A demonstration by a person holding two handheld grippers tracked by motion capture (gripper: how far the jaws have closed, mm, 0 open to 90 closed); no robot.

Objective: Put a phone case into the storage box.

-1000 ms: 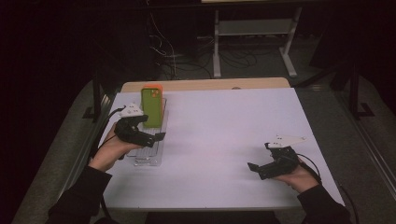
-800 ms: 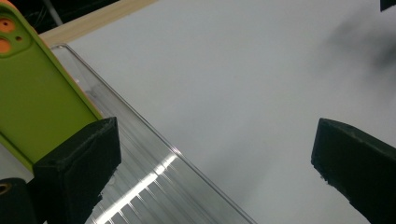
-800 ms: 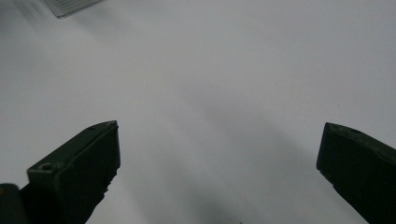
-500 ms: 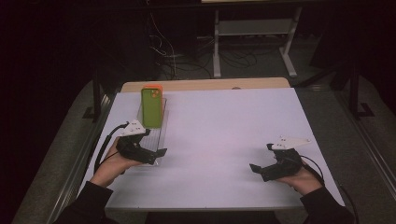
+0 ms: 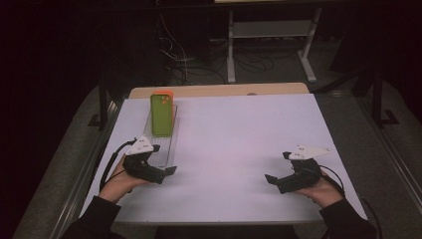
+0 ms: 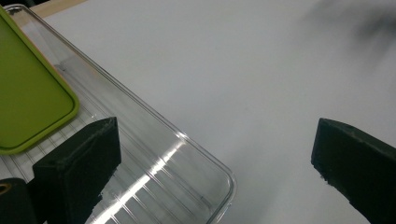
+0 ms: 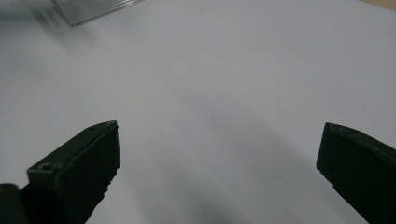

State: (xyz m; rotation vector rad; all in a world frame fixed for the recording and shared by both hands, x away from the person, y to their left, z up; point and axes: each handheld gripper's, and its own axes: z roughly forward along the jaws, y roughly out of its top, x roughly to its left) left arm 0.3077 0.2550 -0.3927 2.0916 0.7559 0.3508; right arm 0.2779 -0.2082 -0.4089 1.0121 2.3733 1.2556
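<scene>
My left gripper point(image 6: 212, 179) gapes wide, empty, over the tray's point(image 6: 187, 154) near corner; I'd approach the green phone point(image 6: 28, 98) up-left squarely. Right gripper point(image 7: 217, 175) wide, idle.

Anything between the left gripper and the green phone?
Nothing but bare tray floor. In the left gripper view, the clear tray runs from the left gripper to the green phone.

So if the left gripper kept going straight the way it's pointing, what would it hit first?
Probably nothing soon: the left gripper, jaws wide apart, points past the clear tray's near corner over bare white table. Depth is hard to judge.
</scene>
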